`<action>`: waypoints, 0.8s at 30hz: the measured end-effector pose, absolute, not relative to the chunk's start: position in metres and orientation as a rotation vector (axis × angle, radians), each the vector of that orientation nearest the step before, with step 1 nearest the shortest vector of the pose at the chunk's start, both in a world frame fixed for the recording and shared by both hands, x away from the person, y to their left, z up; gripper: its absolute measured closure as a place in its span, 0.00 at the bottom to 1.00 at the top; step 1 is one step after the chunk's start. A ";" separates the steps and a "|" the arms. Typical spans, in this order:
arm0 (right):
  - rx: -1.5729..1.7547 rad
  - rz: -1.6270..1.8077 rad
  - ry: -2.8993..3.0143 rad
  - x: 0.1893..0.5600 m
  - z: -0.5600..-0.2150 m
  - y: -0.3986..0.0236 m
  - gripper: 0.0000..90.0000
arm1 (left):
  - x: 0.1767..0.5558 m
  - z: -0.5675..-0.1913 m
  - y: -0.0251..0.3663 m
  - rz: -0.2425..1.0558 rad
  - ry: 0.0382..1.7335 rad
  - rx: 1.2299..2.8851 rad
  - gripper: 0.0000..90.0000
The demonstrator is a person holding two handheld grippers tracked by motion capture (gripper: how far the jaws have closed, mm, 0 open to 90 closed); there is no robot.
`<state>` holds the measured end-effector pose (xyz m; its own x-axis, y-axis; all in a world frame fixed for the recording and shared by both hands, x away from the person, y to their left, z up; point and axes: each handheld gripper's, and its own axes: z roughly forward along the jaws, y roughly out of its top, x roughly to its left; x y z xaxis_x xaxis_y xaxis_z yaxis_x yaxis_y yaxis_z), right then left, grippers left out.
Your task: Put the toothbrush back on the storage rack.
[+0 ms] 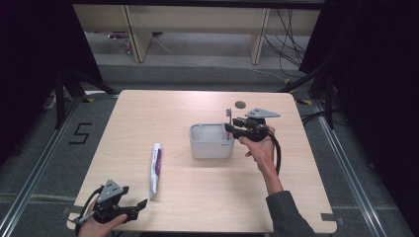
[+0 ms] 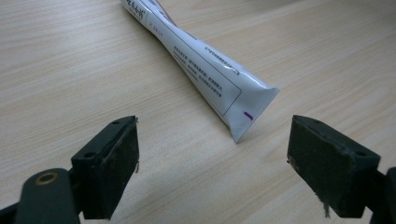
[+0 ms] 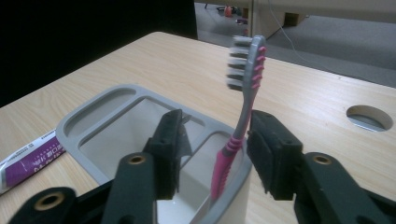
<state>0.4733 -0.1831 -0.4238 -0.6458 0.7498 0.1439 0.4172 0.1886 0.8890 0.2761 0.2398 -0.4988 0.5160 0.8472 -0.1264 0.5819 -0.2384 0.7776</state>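
- One pink-and-grey toothbrush stands bristles-up in a compartment of the grey rounded plastic holder, between the parted pads of the right tool, which hold nothing.
- Left tool gapes open near the glossy toothpaste tube, which lies flat on the wood-grain bench.

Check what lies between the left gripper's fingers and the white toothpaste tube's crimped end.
Only bare light wood tabletop: in the left gripper view, the open fingers stop short of the white toothpaste tube.
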 end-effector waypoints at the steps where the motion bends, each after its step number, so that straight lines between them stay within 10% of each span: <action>1: 1.104 1.441 2.146 0.473 -0.424 -0.183 0.61 | 0.276 -0.499 0.240 0.411 1.170 1.941 0.18; 24: 1.094 1.356 2.233 0.411 -0.422 -0.229 0.49 | 0.277 -0.497 0.243 0.421 1.163 1.988 0.18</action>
<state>0.4107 -0.2293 -0.4224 -0.6612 0.7403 0.1213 0.4492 0.2611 0.8544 0.2766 0.2426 -0.4973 0.5265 0.8446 -0.0976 0.5864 -0.2776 0.7610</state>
